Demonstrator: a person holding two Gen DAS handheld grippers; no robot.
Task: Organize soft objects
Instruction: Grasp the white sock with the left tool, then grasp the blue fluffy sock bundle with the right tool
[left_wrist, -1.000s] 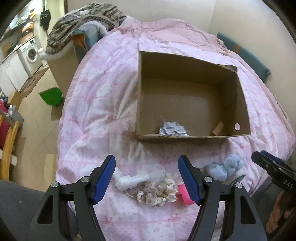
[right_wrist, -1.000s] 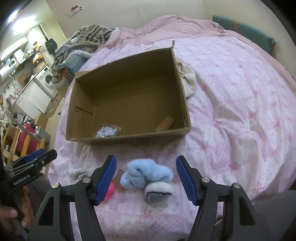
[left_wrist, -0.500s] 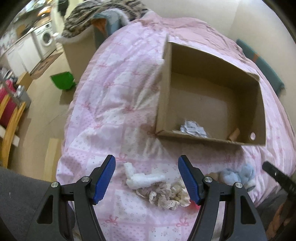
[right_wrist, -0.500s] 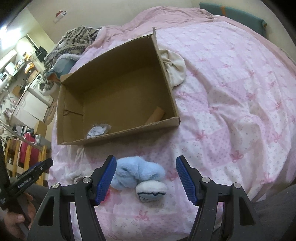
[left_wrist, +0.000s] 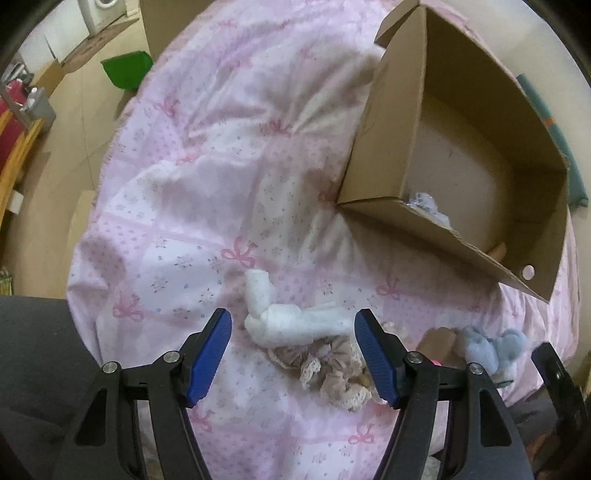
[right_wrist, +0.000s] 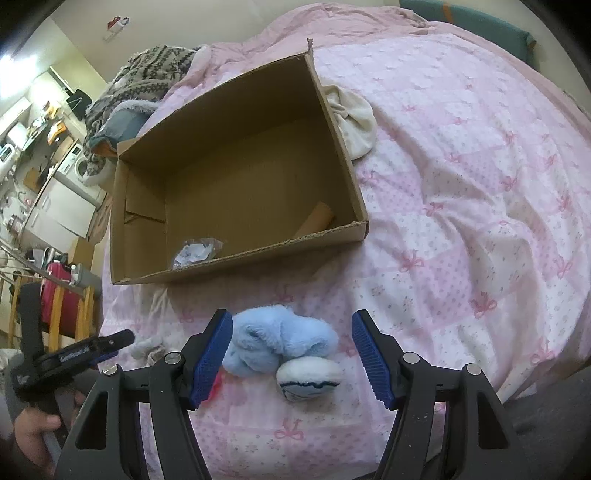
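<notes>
Grippers dip closer — left gripper (left_wrist: 293, 334) spread around white sock (left_wrist: 291, 322), right gripper (right_wrist: 291, 334) spread around blue sock (right_wrist: 280, 341) — grabs look imminent

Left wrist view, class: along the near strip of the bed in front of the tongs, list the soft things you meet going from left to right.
White rolled sock → beige lace scrunchie → fluffy blue sock.

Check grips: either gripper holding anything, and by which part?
Nothing held. Left gripper is open around the white sock; right gripper is open around the blue sock. Both socks lie on the bed.
</notes>
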